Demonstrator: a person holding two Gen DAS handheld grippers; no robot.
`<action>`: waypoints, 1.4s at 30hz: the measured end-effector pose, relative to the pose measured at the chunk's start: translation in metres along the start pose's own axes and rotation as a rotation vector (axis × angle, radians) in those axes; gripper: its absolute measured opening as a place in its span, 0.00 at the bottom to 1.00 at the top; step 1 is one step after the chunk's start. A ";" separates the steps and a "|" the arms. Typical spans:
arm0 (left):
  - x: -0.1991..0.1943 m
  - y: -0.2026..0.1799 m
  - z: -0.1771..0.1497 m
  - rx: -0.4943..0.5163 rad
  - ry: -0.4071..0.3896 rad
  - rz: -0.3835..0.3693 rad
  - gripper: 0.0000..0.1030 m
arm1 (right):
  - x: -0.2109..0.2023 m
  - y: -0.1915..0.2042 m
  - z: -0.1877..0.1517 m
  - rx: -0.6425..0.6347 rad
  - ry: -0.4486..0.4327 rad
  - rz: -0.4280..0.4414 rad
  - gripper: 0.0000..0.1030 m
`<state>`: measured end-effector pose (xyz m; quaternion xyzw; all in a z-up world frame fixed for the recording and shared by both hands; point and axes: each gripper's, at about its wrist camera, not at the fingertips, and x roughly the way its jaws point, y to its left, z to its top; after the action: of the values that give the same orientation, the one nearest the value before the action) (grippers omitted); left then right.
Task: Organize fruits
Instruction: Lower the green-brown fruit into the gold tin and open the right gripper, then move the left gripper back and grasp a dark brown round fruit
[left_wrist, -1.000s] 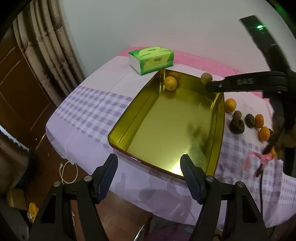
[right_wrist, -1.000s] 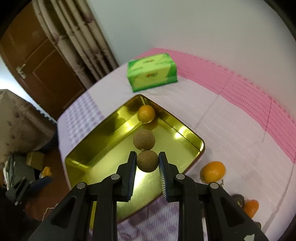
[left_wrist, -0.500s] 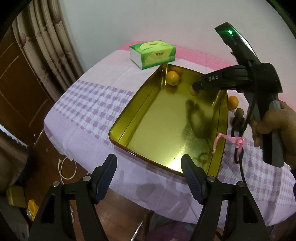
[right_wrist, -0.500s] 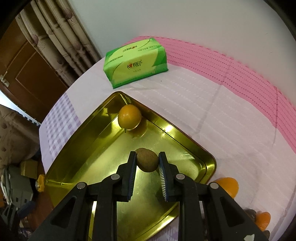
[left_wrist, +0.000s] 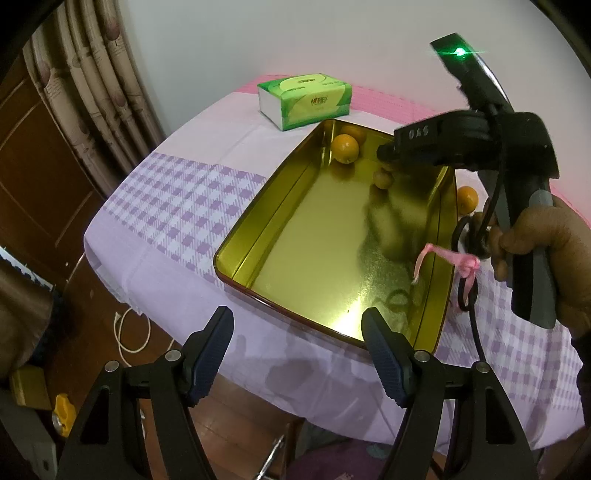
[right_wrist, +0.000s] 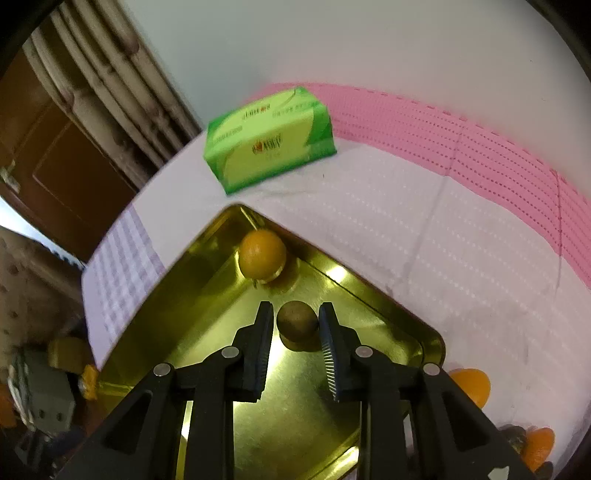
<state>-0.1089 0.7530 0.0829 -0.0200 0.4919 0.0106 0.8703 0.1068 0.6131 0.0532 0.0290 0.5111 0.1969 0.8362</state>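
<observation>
the gold tray (left_wrist: 258, 236) lies on the counter (left_wrist: 173, 199), which has a cloth of purple checks and pink stripes. all places here are given from this tray.

the right tongs (right_wrist: 295, 328) are over the far part of the tray, and their two fingers stand apart. the small brown fruit (right_wrist: 297, 320) sits on the tray floor between them, with a thin gap on each side, so the pads do not press it. in the left wrist view this brown fruit (left_wrist: 382, 179) is just under the tip of the right tongs (left_wrist: 386, 155), near the far right wall of the tray.

an orange (right_wrist: 262, 254) rests in the far corner of the tray, near the brown fruit but not touching it. a second orange (right_wrist: 471, 384) lies on the cloth just outside the right wall of the tray. more small fruits (right_wrist: 535, 445), orange and dark, lie further from that same wall; they are partly hidden.

the green tissue pack (right_wrist: 267, 138) stands on the cloth beyond the far corner of the tray.

the left tongs (left_wrist: 297, 354) are wide apart and hold nothing; they hang before the near edge of the tray.

a pink ribbon (left_wrist: 454, 258) hangs from the handle of the right tongs, above the right wall of the tray.
</observation>
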 end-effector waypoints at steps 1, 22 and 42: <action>0.000 0.000 0.000 0.000 -0.001 0.001 0.70 | -0.004 -0.002 0.001 0.014 -0.018 0.017 0.26; 0.001 -0.008 -0.002 0.020 0.001 0.018 0.74 | -0.101 -0.014 -0.077 0.137 -0.237 0.219 0.44; -0.024 -0.048 -0.015 0.180 -0.133 0.028 0.75 | -0.196 -0.160 -0.245 0.313 -0.297 -0.324 0.60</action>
<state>-0.1324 0.7044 0.0971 0.0661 0.4322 -0.0200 0.8991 -0.1353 0.3580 0.0618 0.1042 0.4049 -0.0272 0.9080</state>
